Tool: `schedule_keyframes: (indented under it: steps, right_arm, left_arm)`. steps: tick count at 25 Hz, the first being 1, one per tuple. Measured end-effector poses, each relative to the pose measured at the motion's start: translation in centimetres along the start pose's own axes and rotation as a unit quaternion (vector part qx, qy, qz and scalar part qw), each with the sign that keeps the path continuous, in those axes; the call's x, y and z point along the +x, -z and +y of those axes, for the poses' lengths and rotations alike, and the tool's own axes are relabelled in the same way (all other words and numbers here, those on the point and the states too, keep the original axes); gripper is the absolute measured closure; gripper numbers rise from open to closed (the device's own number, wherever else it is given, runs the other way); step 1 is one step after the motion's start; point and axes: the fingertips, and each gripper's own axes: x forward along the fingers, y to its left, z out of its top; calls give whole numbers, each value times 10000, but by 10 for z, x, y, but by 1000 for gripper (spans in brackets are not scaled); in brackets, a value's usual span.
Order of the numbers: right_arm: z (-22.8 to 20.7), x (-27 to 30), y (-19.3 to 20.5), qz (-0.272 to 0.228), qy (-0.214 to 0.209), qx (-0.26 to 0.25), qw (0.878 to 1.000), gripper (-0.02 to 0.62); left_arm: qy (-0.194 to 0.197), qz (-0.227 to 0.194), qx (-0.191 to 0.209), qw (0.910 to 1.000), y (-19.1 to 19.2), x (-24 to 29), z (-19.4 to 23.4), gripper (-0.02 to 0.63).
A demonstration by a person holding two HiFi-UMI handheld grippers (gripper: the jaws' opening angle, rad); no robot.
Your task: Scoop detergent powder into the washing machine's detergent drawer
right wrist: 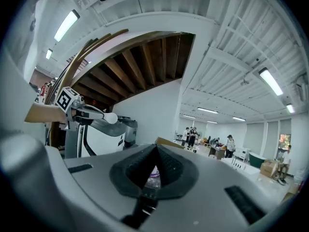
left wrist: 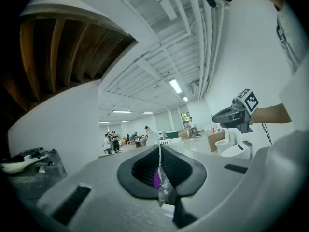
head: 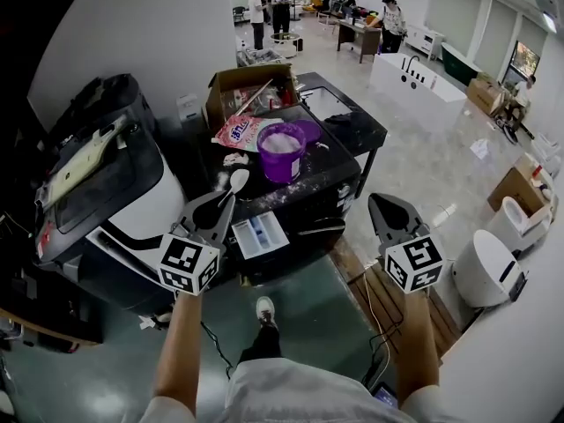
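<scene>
Purple tub [head: 282, 152]: powder in it, on the black machine [head: 352, 159].
White scoop [head: 238, 181]: handle pinched in my left claw [head: 225, 199], near the tub.
Right claw [head: 379, 205]: jaws together, empty.
Drawer [head: 258, 234]: open, between my 2 claws.

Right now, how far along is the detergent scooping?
Done: the detergent drawer is pulled open and the purple tub of powder stands uncovered. In hand: the left gripper grips a white spoon; the right gripper is shut, empty. Left: getting powder into the drawer; whether any is in it is unclear.
</scene>
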Motion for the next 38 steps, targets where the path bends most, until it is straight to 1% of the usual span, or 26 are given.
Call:
schedule_keyframes:
  steps: [5, 9, 12, 17, 21, 24, 27, 30, 33, 36, 38]
  right_arm:
    - [-28, 81, -1, 116, 132, -27, 9998, 592]
    - [-44, 146, -2, 207, 182, -16, 9996, 592]
    - [-55, 182, 1, 280, 264, 63, 9992, 591]
    - [-71, 223, 6, 393, 409, 162, 9983, 591]
    - [-78, 239, 13, 448, 544, 236, 9972, 591]
    - [-82, 247, 23, 523, 533, 303, 9968, 591]
    - [-85, 254, 36, 590, 445, 409, 9964, 591]
    - [-91, 259, 49, 659, 345, 487, 9960, 591]
    - [-100, 262, 64, 741, 265, 575, 9952, 591]
    - [-108, 264, 77, 804, 160, 689, 9942, 591]
    - [-112, 266, 83, 827, 95, 736, 9938, 591]
  left_arm:
    - [134, -20, -18, 9999, 11, 68, 66, 591]
    - [410, 27, 70, 9991, 19, 122, 111, 591]
    - [643, 104, 117, 9978, 28, 159, 133, 591]
    - [1021, 206, 273, 9942, 36, 207, 157, 591]
    - [1396, 390, 470, 9883, 46, 235, 157, 591]
    - [1619, 539, 652, 9832, 54, 254, 150, 591]
    - [1874, 771, 836, 9757, 65, 271, 136, 591]
    - [2223, 1183, 852, 9640, 85, 289, 115, 591]
    - [2393, 1624, 923, 9528, 108, 305, 96, 591]
    - [2561, 2018, 1092, 9390, 127, 318, 81, 591]
    - [2697, 2259, 1296, 9271, 138, 325, 75, 591]
